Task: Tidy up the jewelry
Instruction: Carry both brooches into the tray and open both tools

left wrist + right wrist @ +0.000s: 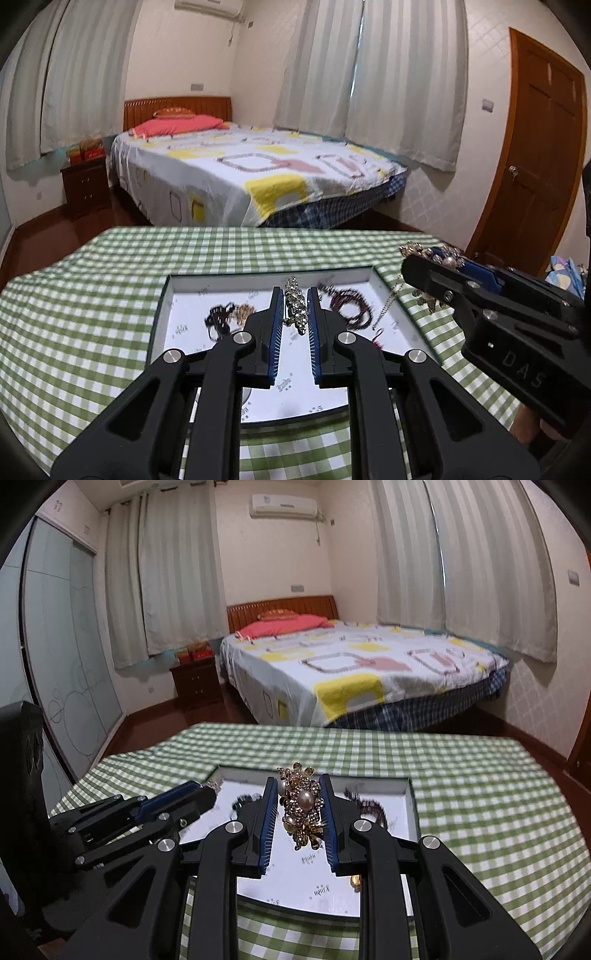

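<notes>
Counted 2 grippers: left gripper (295, 314), right gripper (298, 806). Jewelry pcs seen: 1 rhinestone brooch (295, 308), 1 pearl brooch (303, 805), 1 dark red bead strand (349, 304), approx. 1 black-gold tangle (227, 315). Also 1 tray (266, 279), 1 checked cloth (92, 295), 1 bed (240, 173).

The left gripper (295, 314) is matt black plastic with ribbed blue pads and shiny metal pivot pins, clamped on a glittering silver-metal brooch (296, 310). The right gripper (299, 805) pinches a gold-toned pearl brooch (303, 806), glossy and studded. Lower in the frame, a smooth white tray (192, 284) sits on woven green-checked tablecloth (74, 314).
</notes>
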### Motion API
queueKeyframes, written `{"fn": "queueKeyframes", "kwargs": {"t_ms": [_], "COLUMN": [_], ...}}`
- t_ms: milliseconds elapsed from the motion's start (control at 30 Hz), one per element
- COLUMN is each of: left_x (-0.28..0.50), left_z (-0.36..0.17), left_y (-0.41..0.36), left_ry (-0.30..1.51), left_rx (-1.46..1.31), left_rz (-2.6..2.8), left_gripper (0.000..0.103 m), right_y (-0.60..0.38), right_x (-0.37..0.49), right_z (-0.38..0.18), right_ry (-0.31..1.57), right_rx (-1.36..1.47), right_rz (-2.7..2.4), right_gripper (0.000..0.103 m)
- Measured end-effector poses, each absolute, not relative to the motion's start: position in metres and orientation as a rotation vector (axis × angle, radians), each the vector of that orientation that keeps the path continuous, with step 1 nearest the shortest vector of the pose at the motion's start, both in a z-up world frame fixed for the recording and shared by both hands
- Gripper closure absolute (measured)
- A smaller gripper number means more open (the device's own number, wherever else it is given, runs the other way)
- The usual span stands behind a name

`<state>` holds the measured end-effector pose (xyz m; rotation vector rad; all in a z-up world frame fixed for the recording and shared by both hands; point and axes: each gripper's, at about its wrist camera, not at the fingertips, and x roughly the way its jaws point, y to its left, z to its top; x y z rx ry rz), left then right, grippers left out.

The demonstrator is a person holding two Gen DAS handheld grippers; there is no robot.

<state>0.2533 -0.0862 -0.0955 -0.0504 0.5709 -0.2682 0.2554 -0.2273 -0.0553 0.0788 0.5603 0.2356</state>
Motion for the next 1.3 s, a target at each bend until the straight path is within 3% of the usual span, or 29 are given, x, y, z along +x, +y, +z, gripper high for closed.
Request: {"fn": "queueKeyframes", "kwargs": {"t_ms": [567,1300], "left_x": [0.298,0.319], "left_z": [-0.179,-0.207], "left_y": [-0.097,-0.101], "left_ry": [0.74,0.893], "left_rx": [-0.006,-0.022], "left_rz": [-0.258,-0.258], "left_gripper": [0.09,0.089], "right_y": [-0.229,-0.23], "right_x": [0.301,0.317], "right_z": [-0.148,-0.175], "right_ry": [0.768,0.865], "right_rx": [0.092,0.086], "right_rz": [0.239,0.237], "right_gripper": [0.08,0.08]}}
